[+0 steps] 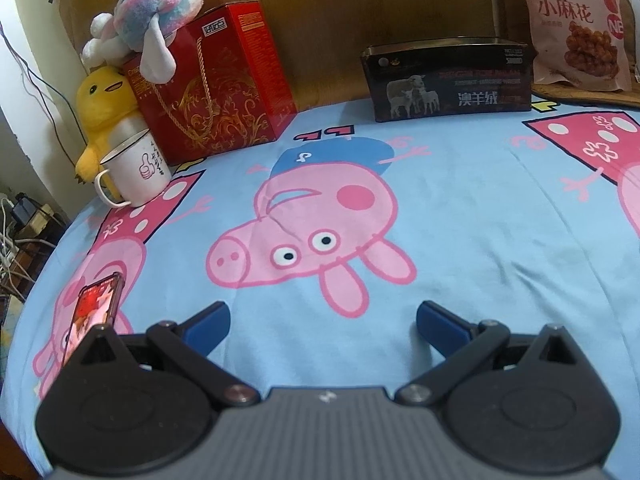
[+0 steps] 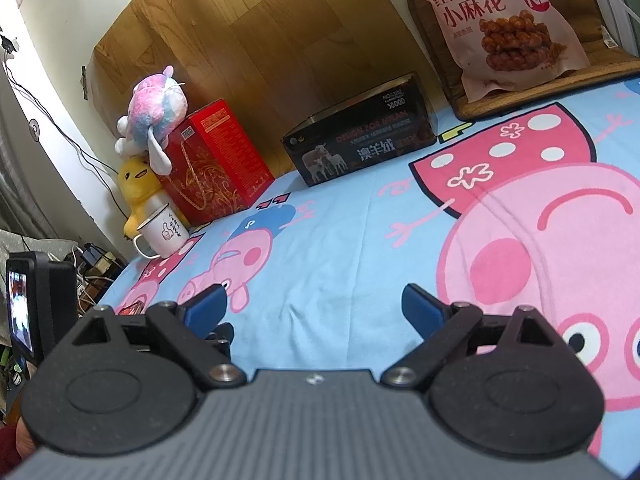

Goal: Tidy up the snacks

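Observation:
A pink snack bag (image 1: pixel 576 28) with a picture of fried dough twists stands upright at the far right, on a woven tray; it also shows in the right wrist view (image 2: pixel 500 28). A black open-topped box (image 1: pixel 448 80) with sheep printed on it stands at the back of the bed, left of the bag, and shows in the right wrist view (image 2: pixel 360 140). My left gripper (image 1: pixel 322 322) is open and empty, low over the cartoon-pig sheet. My right gripper (image 2: pixel 314 306) is open and empty, also low over the sheet, far from the bag.
A red gift box (image 1: pixel 224 80) with a rope handle stands at the back left, a pastel plush (image 1: pixel 156 12) on top, a yellow duck plush (image 1: pixel 100 108) and white mug (image 1: pixel 138 172) beside it. A phone (image 1: pixel 96 312) lies near the left gripper. The wooden headboard (image 1: pixel 360 8) rises behind.

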The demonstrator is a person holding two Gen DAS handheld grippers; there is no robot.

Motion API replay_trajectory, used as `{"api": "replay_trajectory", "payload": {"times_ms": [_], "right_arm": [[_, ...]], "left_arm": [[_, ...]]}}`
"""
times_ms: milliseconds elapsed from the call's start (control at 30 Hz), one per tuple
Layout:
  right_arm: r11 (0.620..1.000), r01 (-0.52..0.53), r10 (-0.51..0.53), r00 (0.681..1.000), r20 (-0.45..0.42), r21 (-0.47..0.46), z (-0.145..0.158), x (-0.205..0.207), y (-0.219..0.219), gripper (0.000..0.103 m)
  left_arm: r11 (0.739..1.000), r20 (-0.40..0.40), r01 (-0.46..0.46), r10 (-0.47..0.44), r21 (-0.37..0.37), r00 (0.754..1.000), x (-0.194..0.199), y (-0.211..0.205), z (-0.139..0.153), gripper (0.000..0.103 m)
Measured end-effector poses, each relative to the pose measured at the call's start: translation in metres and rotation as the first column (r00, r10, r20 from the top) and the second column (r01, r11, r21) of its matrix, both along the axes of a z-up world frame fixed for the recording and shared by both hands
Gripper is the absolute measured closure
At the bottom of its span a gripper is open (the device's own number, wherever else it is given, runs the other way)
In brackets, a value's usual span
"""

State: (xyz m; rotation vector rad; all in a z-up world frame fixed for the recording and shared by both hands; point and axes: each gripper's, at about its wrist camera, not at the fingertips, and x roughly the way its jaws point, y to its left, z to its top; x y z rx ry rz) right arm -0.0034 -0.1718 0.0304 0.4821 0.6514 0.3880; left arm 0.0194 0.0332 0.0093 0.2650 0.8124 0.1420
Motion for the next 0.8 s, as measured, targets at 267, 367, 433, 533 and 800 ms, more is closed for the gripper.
{"api": "replay_trajectory", "payload": {"times_ms": [267,367,433,533,800], "right_arm": [[1.0,-0.001,0.001,1.0,-0.002,0.002,-0.0005,0.0002,-0.0004,0.007],[1.0,-0.001,0.001,1.0,-0.003,0.002,-0.0004,0.0002,-0.0006,0.007],[1.0,-0.001,0.001,1.0,-0.003,0.002,-0.0003,0.0001,-0.0005,0.007],[1.0,-0.002,0.002,1.0,-0.002,0.002,-0.0001,0.0,-0.0006,0.007],[1.0,-0.002,0.002,1.0,0.0,0.003,-0.0006,0.0,-0.001,0.007]], "left_arm": [[1.0,0.007,-0.016,0.016,0.024,1.0,0.0004,0.0007,-0.0007,0.0],[0.999,0.008,-0.021,0.02,0.027,1.0,0.0009,0.0015,-0.0008,0.0],[0.999,0.009,-0.023,0.023,0.028,1.0,0.0008,0.002,-0.0008,0.0],[0.999,0.011,-0.024,0.023,0.032,1.0,0.0008,0.002,-0.0004,0.0],[0.999,0.016,-0.026,0.025,0.045,1.0,-0.0003,0.0012,-0.0007,0.0]]}}
